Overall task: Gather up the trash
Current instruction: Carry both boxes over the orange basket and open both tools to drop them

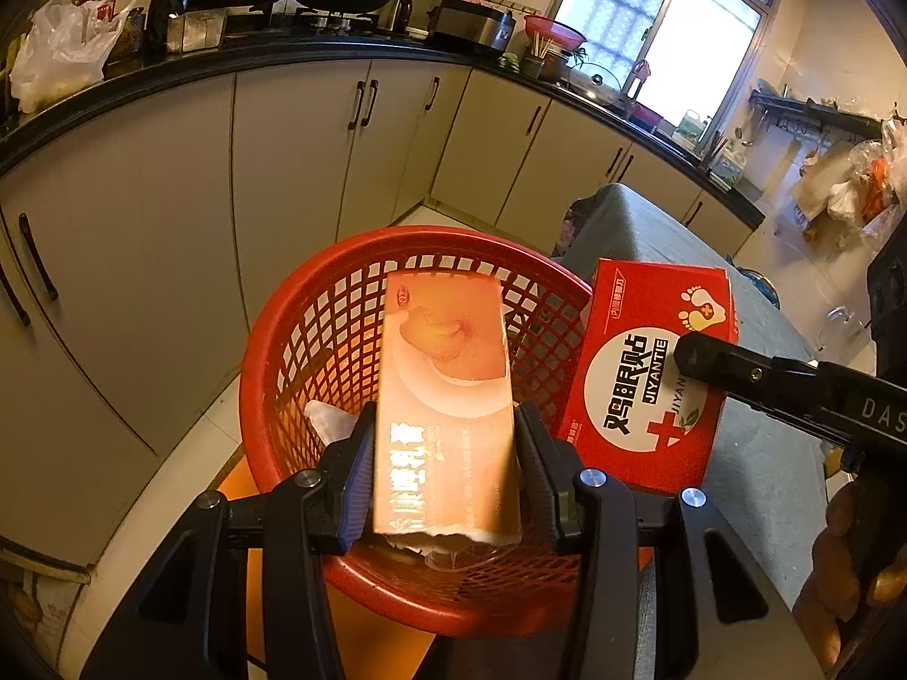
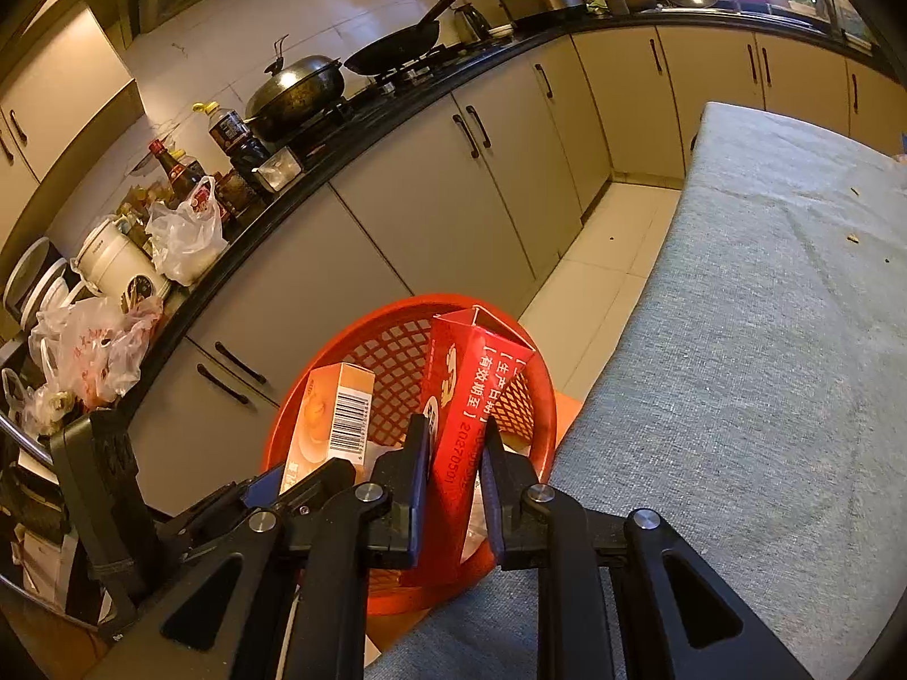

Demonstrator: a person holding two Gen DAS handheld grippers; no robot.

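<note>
Basket rim (image 1: 266, 351) beneath both gripped boxes (image 1: 448, 396)

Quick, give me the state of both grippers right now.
Left gripper: shut on the orange box, over the red basket.
Right gripper: shut on the red box, over the basket too.

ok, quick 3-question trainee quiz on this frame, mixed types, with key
1. True or false: the left gripper is shut on the orange box.
2. The red box is held by: A) left gripper B) right gripper C) neither.
3. Fill in: both boxes are held over the red ____.

Key: 1 true; 2 B; 3 basket.
</note>
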